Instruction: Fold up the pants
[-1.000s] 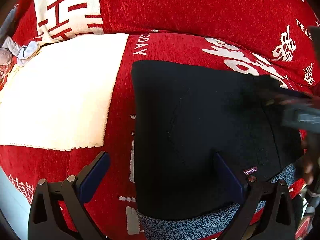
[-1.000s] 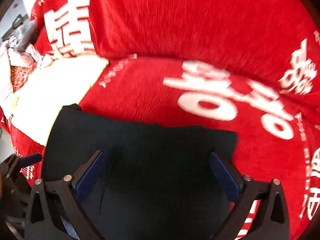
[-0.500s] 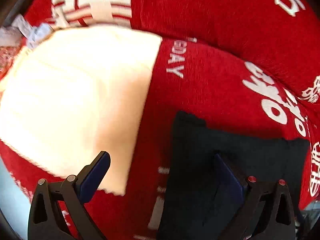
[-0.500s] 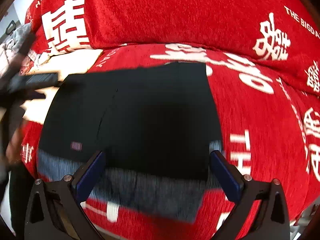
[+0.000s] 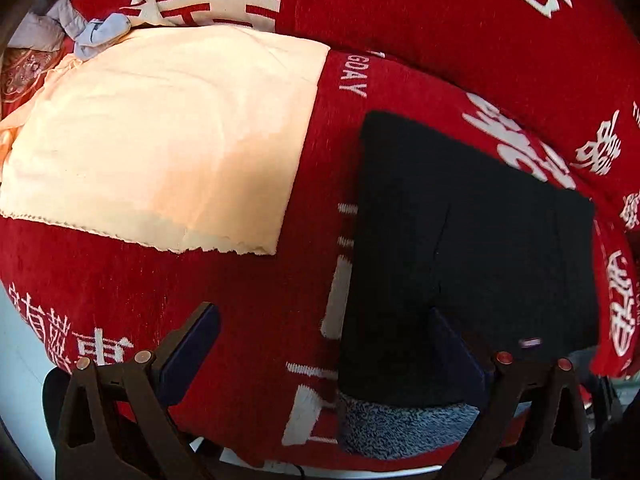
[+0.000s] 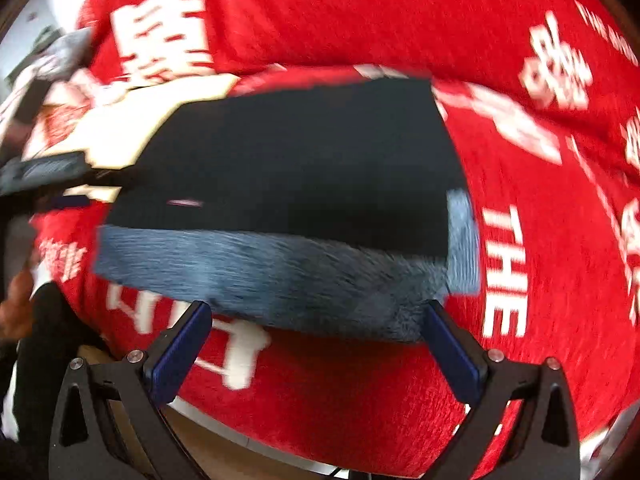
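Notably, both tools spread, empty — folded pants [image 5: 472,248], cream cloth [image 5: 160,144] sharp only leftward.

Home — red-covered sofa [image 5: 460,32], clothes

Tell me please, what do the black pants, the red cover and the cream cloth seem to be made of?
Pants: smooth matte black knit outside, and a fuzzy blue-grey fleece lining shows at the near edge.
Red cover: looks like chenille or a similar short-pile weave, soft sheen, white characters woven in.
Cream cloth: thin soft fabric, perhaps cotton or fleece, with a zigzag-cut edge.
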A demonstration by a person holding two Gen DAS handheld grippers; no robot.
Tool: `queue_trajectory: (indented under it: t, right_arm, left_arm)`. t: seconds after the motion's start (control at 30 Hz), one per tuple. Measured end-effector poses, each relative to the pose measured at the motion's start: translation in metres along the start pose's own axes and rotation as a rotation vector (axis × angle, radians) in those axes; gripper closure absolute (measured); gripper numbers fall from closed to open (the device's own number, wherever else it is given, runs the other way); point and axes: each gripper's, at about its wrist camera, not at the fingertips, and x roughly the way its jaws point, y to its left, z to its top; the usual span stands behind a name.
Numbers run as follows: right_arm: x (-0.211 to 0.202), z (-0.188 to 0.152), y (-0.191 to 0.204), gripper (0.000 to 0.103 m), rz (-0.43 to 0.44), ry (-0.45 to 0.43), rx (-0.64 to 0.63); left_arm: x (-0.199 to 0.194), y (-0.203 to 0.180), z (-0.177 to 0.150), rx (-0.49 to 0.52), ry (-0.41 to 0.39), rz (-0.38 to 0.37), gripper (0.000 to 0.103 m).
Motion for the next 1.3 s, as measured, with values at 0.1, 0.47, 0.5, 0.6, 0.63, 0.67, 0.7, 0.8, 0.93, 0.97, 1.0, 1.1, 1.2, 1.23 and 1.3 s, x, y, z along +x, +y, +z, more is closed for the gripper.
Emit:
queue_trajectory:
  t: [0.1,0.47,0.5,0.6,0.63,0.67,0.7,0.8,0.93,0.97,1.0,1.1,1.2,1.23,1.3]
  right_arm:
    - [-0.015,0.001,-0.001,0.0,-0.002,-0.028,0.009]
    - [-0.072,0.006,0.01,0.0,-0.147,-0.172,-0.017]
    - [-0.069,0.007,0.009,0.0,-0.169,-0.157,0.001]
    - [-0.063,0.005,0.004,0.0,-0.176,-0.126,0.047]
    - [-0.061,0.005,0.003,0.0,-0.176,-0.11,0.046]
    - [-0.06,0.003,0.003,0.0,-0.183,-0.102,0.042]
    - [-0.058,0.004,0.004,0.0,-0.204,-0.092,0.03]
    - [-0.055,0.003,0.004,0.0,-0.231,-0.078,0.016]
    - [-0.049,0.0,0.003,0.0,-0.22,-0.055,0.022]
    - [-0.048,0.0,0.003,0.0,-0.22,-0.051,0.023]
    - [-0.047,-0.001,0.003,0.0,-0.22,-0.049,0.024]
    - [-0.045,-0.002,0.001,0.0,-0.21,-0.044,0.035]
    - [-0.046,-0.002,0.0,0.0,-0.212,-0.045,0.046]
    - [-0.046,-0.002,-0.001,0.0,-0.214,-0.047,0.048]
    - [-0.047,-0.001,-0.002,0.0,-0.215,-0.049,0.052]
  left_arm:
    - [-0.008,0.0,0.003,0.0,0.007,0.001,0.0]
    - [-0.049,-0.043,-0.048,0.141,-0.063,-0.025,0.0]
    - [-0.048,-0.045,-0.052,0.144,-0.057,-0.015,0.0]
    - [-0.044,-0.052,-0.058,0.156,-0.063,0.012,0.0]
    - [-0.044,-0.055,-0.061,0.165,-0.066,0.02,0.0]
    - [-0.043,-0.057,-0.064,0.173,-0.064,0.025,0.0]
    - [-0.045,-0.059,-0.068,0.18,-0.062,0.025,0.0]
    - [-0.045,-0.066,-0.076,0.204,-0.064,0.021,0.0]
    - [-0.047,-0.071,-0.081,0.217,-0.078,0.008,0.0]
    - [-0.049,-0.072,-0.083,0.22,-0.099,0.008,0.0]
    - [-0.05,-0.073,-0.084,0.222,-0.11,0.01,0.0]
    - [-0.045,-0.074,-0.086,0.238,-0.074,-0.035,0.0]
    - [-0.042,-0.076,-0.089,0.246,-0.07,-0.004,0.0]
    - [-0.042,-0.077,-0.089,0.247,-0.069,0.001,0.0]
    - [-0.043,-0.077,-0.09,0.249,-0.068,0.013,0.0]
